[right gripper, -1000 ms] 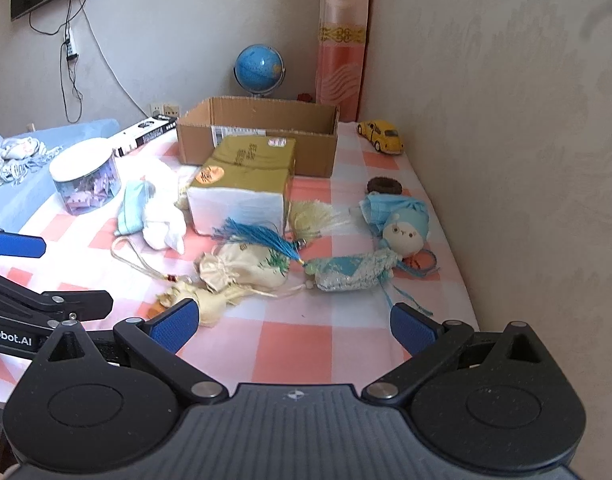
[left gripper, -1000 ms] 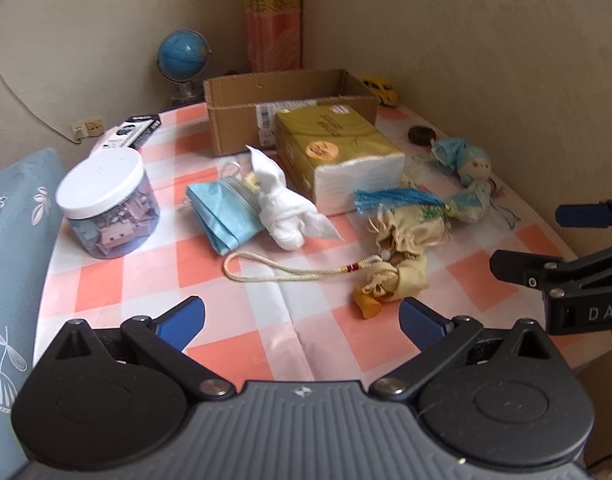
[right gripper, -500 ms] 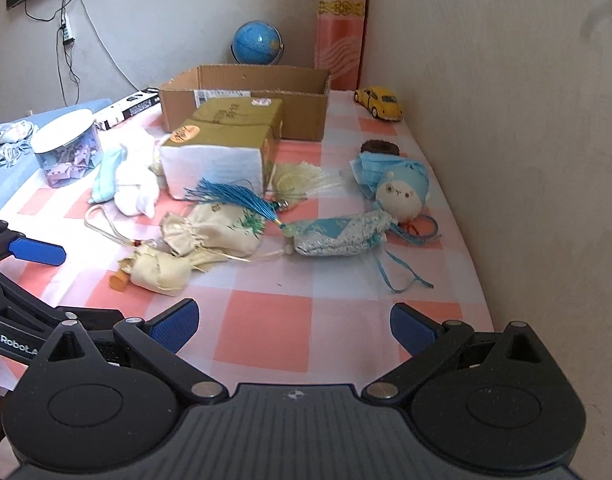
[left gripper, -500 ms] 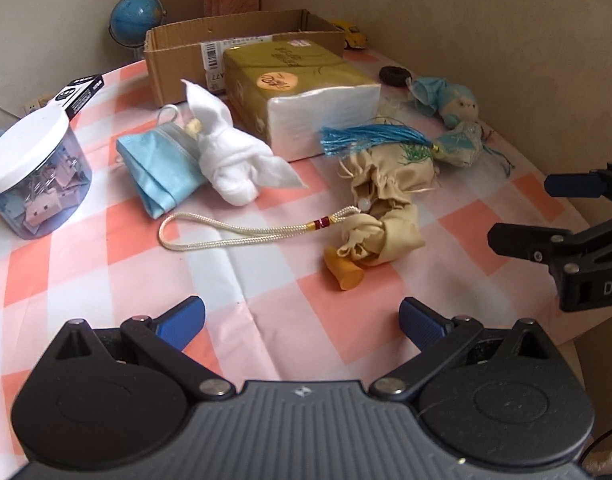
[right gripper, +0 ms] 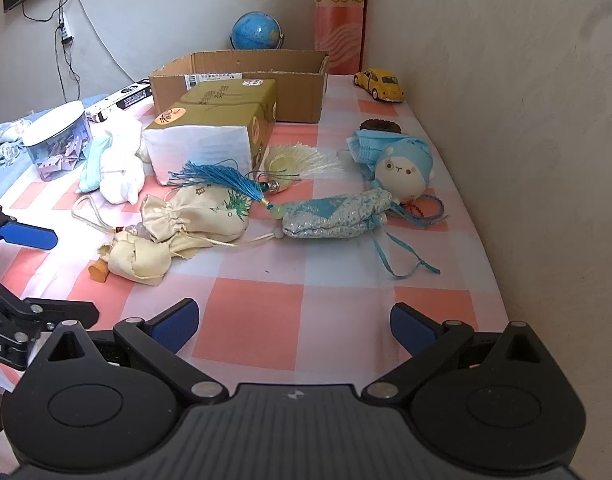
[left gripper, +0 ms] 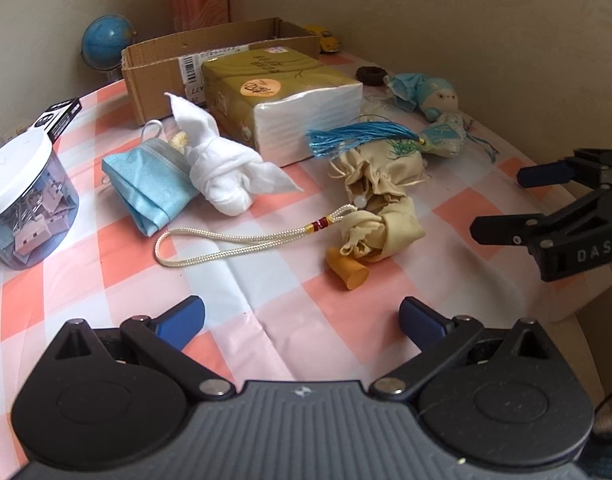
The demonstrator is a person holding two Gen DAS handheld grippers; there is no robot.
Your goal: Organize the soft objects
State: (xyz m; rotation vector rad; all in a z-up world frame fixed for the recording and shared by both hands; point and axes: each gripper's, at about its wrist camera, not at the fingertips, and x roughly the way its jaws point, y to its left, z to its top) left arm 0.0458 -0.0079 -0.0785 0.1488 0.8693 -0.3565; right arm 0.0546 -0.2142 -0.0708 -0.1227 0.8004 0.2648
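Soft things lie on a checked tablecloth (left gripper: 266,288): a cream drawstring pouch (left gripper: 379,184) (right gripper: 202,214) with a cord loop (left gripper: 226,246), a blue tassel (left gripper: 357,136), a blue sachet (right gripper: 337,216), a plush doll (right gripper: 405,168), a blue face mask (left gripper: 150,184), a knotted white cloth (left gripper: 222,168). A tissue pack (left gripper: 290,100) stands before an open cardboard box (right gripper: 242,76). My left gripper (left gripper: 302,316) is open and empty, in front of the cord. My right gripper (right gripper: 294,326) is open and empty, near the table's front, before the sachet.
A jar of clips (left gripper: 22,204) stands at the left. A globe (right gripper: 256,32), a yellow toy car (right gripper: 379,84) and a dark round object (right gripper: 379,125) are at the back. A wall (right gripper: 525,120) runs along the right table edge.
Both grippers have moved forward, closer to the pouches and lower over the table. Nothing on the table has moved.
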